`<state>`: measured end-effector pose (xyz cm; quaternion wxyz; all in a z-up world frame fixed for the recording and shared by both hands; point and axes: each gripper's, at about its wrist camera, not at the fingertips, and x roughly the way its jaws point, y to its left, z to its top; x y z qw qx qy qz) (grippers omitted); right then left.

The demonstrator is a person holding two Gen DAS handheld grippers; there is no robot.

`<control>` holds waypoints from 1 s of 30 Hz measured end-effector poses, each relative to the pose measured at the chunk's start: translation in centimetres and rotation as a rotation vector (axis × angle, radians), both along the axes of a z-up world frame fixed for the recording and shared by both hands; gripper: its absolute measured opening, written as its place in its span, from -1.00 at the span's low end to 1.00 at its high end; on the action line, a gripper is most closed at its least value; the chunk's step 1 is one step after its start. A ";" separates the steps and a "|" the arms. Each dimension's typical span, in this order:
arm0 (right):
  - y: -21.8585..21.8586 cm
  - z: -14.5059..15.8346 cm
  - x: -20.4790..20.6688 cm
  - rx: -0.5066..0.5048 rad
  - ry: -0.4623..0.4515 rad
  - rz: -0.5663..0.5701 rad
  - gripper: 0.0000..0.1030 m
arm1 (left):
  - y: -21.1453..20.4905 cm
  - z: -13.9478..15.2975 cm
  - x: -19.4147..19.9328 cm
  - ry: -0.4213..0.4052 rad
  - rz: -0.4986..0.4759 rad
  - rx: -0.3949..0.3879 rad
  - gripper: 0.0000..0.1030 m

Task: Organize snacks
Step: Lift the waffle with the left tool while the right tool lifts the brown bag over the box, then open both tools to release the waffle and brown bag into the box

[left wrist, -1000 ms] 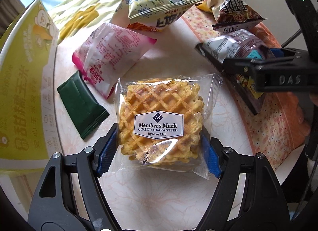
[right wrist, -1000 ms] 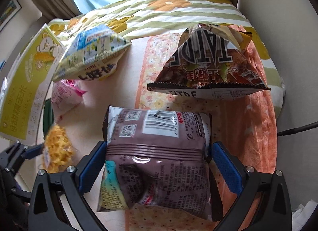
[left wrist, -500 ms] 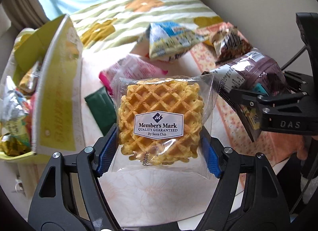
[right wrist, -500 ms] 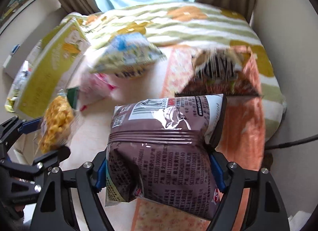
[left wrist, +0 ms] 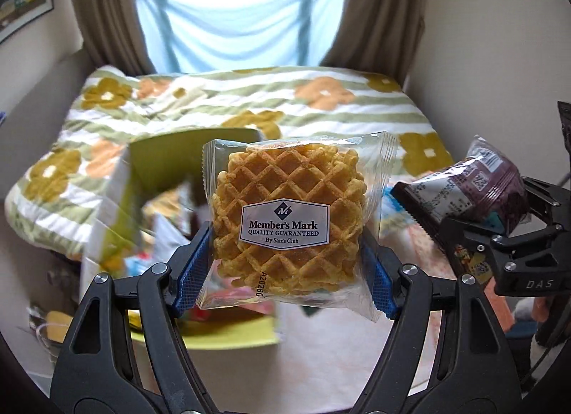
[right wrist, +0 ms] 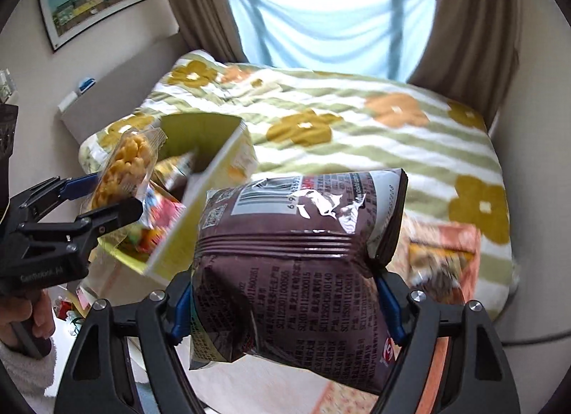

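Gripping from both sides, our left gripper (left wrist: 285, 257) holds the waffle packet (left wrist: 291, 218) upright in the air, just in front of the yellow-green box (left wrist: 167, 171) — other snacks lie inside it. Right of the box, our right gripper (right wrist: 285, 307) is clamped on the brown snack bag (right wrist: 299, 257), also aloft, with the flowered blanket (right wrist: 357, 121) behind.

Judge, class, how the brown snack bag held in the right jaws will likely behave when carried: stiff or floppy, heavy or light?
The brown snack bag looks puffy and creased where the right gripper pinches it, so probably soft, not stiff. It stands up unsupported, suggesting it is light. Its glossy film may be slippery.
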<state>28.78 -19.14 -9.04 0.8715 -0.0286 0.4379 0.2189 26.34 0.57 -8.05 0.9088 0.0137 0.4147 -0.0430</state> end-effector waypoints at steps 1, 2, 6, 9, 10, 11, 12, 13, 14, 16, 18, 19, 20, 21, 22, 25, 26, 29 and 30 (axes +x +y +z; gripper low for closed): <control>1.0 0.2 0.5 0.004 -0.002 0.007 0.49 | 1.5 0.5 0.6 0.000 0.011 0.005 0.42; 2.4 0.7 1.1 0.014 -0.008 0.017 0.49 | 2.8 0.8 1.2 -0.002 0.020 0.009 0.42; 7.6 1.3 3.9 0.033 -0.015 0.035 0.49 | 7.8 1.5 3.6 0.008 0.045 0.021 0.42; 11.2 1.3 5.8 0.055 -0.003 0.034 0.49 | 11.0 0.8 5.7 0.035 0.046 0.028 0.42; 12.1 1.3 6.2 0.059 0.001 0.032 0.49 | 11.9 0.4 6.4 0.047 0.045 0.028 0.42; 13.2 1.1 6.9 0.065 0.012 0.024 0.49 | 12.9 -0.1 7.2 0.059 0.043 0.026 0.42; 14.0 1.0 7.3 0.070 0.023 0.016 0.49 | 13.7 -0.7 8.0 0.073 0.040 0.021 0.42; 15.0 0.7 8.0 0.078 0.037 0.006 0.49 | 14.3 -1.4 8.8 0.088 0.036 0.018 0.42; 15.8 0.6 8.5 0.082 0.047 -0.002 0.49 | 14.8 -2.1 9.6 0.106 0.029 0.015 0.42; 16.8 0.4 9.2 0.086 0.066 -0.021 0.49 | 15.5 -3.4 10.9 0.137 0.010 0.010 0.42; 17.9 -0.1 10.1 0.089 0.091 -0.042 0.49 | 16.2 -4.7 12.0 0.170 -0.009 0.005 0.42; 18.1 -0.3 10.3 0.091 0.102 -0.048 0.49 | 16.5 -5.3 12.5 0.185 -0.017 0.001 0.42; 18.5 -0.6 10.7 0.094 0.119 -0.056 0.49 | 16.8 -5.8 12.8 0.199 -0.024 -0.004 0.42; 18.8 -1.0 11.0 0.094 0.134 -0.063 0.49 | 17.2 -6.3 13.1 0.212 -0.028 -0.009 0.42; 18.9 -1.3 11.1 0.093 0.142 -0.066 0.49 | 17.4 -6.7 13.4 0.227 -0.032 -0.015 0.42; 19.3 -2.2 11.8 0.085 0.166 -0.083 0.50 | 17.9 -7.9 13.5 0.264 -0.037 -0.036 0.42; 19.3 -2.5 12.1 0.085 0.172 -0.086 0.50 | 18.0 -8.3 13.6 0.274 -0.040 -0.051 0.43; 19.2 -2.9 12.5 0.085 0.184 -0.083 0.52 | 17.9 -8.6 13.6 0.274 -0.052 -0.070 0.85; 19.1 -3.1 12.7 0.088 0.186 -0.080 0.52 | 17.7 -8.5 13.5 0.266 -0.051 -0.065 0.91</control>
